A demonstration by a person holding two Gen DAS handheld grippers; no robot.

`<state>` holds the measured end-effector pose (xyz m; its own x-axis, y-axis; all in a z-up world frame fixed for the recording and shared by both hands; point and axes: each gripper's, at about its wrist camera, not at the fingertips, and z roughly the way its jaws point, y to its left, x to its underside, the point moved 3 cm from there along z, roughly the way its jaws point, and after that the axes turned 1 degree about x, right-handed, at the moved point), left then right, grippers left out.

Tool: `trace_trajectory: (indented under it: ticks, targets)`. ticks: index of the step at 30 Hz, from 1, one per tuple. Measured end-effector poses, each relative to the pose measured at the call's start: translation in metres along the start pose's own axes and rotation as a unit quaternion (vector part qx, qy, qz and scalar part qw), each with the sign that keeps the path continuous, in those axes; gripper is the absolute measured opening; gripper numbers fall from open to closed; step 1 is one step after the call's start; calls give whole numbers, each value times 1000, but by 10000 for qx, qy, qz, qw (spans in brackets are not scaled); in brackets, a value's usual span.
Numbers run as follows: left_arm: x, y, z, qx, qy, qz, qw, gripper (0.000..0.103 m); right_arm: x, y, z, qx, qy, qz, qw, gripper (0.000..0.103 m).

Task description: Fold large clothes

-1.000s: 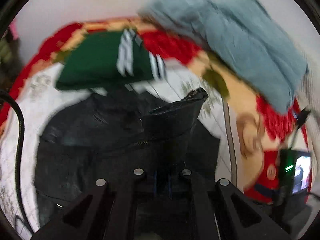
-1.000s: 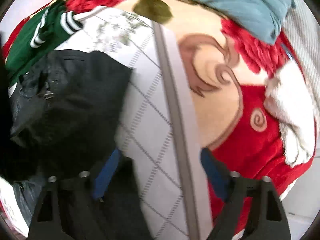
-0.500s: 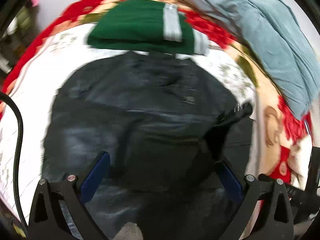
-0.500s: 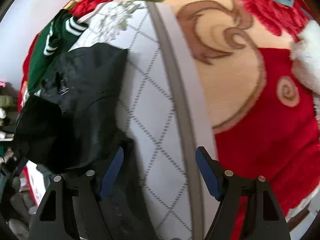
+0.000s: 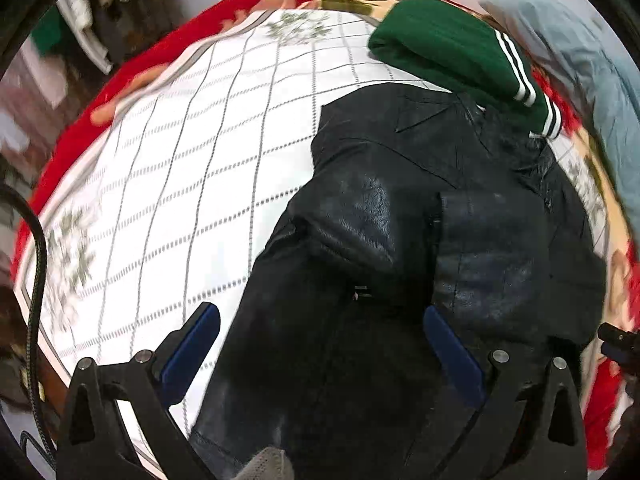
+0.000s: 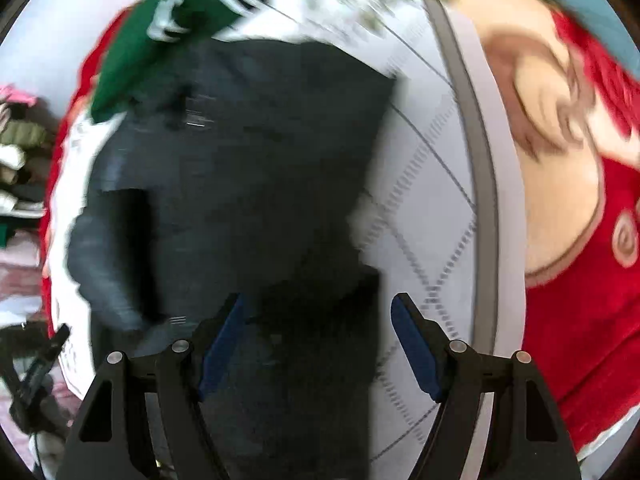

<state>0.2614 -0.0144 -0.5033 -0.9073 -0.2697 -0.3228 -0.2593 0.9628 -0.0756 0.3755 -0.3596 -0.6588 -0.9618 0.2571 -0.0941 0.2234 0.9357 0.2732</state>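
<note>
Left wrist view: black jacket [image 5: 420, 240] lies on the white quilt [image 5: 180, 168], spread below and ahead of the left gripper [image 5: 320, 344]. Looks like leather: likely heavy, fairly stiff, slick surface, so it should hold a crease but may slide out of a thin pinch. I'd grab at a hem or sleeve edge, deep bite. Jaws stand fully apart, nothing between the pads; jacket sits under them, contact not clear. A folded green sweater [image 5: 452, 44] lies beyond the collar.

Right wrist view: blurred. Right gripper [image 6: 316, 340] is partly open, jaws straddling the jacket's near right edge, pads not pressing on it as far as I can tell. Quilt's grey border runs just right of the jaws.
</note>
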Motion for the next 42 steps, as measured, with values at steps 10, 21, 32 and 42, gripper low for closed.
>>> trace_trajectory:
  ticks: [10,21,32,42]
  targets:
    - [-1,44,14,-1198,33,-168,9927,103,-11,204,20,-1282,337,-535,9897,76]
    - [5,57,21,-1562,187,43,9875,103,-10,272,81,1517,515,-2515,9545,76]
    - [-9,21,25,-1340,163,406,9900,103,-5,15,-28,1187,202,449,9917,76]
    - [-6,33,27,-1697,348,267,9845,103,60,164,42,-1534,1303,177,9794,77]
